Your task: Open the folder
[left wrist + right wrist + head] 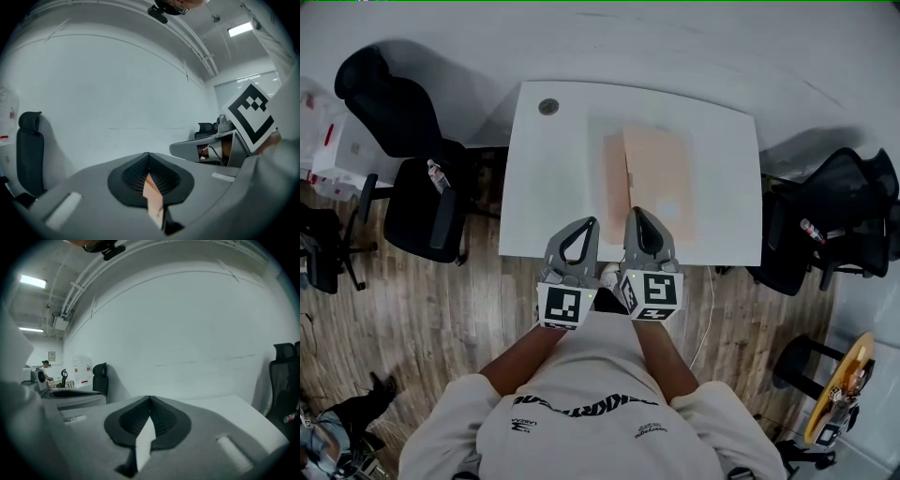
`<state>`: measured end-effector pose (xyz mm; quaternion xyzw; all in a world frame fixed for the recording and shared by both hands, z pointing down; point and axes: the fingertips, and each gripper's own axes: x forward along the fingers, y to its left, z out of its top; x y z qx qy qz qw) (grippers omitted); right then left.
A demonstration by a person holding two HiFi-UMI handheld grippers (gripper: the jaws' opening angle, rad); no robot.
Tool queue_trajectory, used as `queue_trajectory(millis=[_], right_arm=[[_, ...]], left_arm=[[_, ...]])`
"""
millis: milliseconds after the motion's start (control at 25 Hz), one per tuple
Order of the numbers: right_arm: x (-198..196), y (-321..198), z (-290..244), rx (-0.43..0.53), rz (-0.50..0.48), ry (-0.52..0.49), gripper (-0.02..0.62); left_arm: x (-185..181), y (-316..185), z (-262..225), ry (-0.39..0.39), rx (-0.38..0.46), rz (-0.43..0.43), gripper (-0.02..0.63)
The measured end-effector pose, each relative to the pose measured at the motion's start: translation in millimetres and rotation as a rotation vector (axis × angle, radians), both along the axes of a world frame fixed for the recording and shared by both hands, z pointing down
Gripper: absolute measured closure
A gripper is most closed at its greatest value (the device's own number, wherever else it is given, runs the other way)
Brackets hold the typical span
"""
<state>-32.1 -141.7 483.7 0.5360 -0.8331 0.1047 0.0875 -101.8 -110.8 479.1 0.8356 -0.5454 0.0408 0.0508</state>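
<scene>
Grey left tool [591, 223], right tool [636, 214] parallel, jaws together.

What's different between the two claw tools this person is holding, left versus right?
The left gripper points at bare white table just beside the folder, while the right gripper reaches over the folder's near end. The right gripper's tips also sit slightly farther forward than the left gripper's. What they share: both have their jaws closed with nothing held, and both lean inward toward each other.
</scene>
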Motion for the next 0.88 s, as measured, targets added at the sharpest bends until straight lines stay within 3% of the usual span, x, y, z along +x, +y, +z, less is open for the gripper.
queue_trajectory(millis=[880], right_arm=[[-6,-51,80,-0.222,-0.180,0.282,0.584]], left_arm=[[19,-26,71,-0.034,-0.138,-0.079,0.615]])
